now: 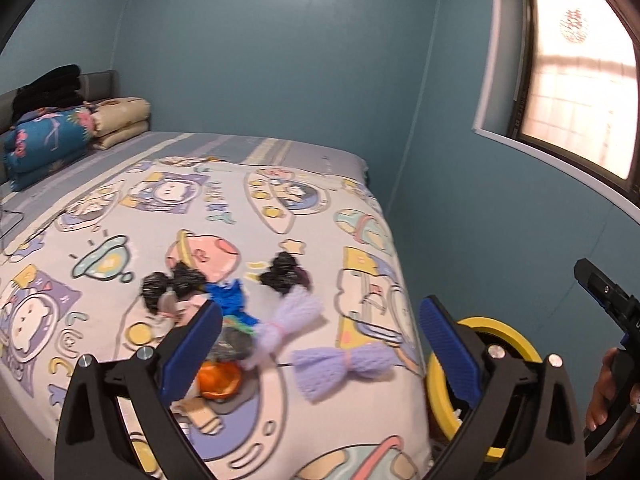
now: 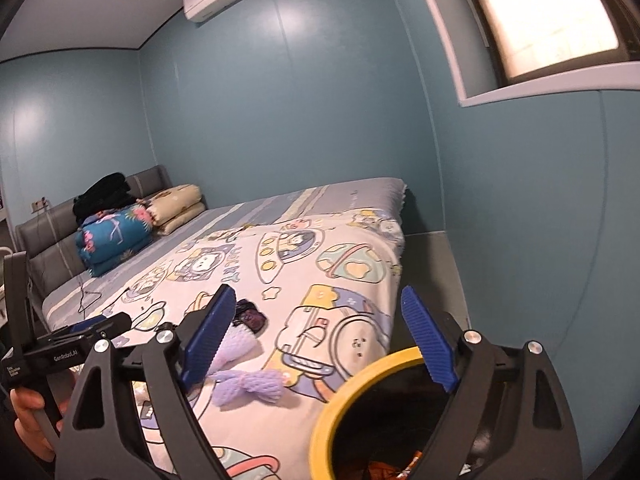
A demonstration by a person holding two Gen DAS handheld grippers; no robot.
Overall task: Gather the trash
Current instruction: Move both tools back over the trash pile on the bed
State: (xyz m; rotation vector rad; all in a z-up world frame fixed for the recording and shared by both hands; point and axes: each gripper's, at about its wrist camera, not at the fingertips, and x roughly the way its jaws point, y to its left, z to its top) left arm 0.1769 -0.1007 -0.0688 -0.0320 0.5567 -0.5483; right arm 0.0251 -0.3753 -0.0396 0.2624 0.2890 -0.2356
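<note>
The lilac foam-net bow (image 1: 344,368) lies crosswise on the bed (image 1: 360,216), just ahead of the left gripper (image 1: 320,344) (jaws wide); the right gripper (image 2: 316,336), equally wide, hangs over the yellow-rimmed bin (image 2: 360,384).

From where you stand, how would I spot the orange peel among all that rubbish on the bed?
Start at the cartoon-print bedspread and go to its near end, where the trash is scattered. The orange peel lies nearest of all, just by the left gripper's left-hand blue finger. It is the only bright orange scrap; its neighbours are lilac foam nets, black crumpled bags and a blue scrap.
</note>
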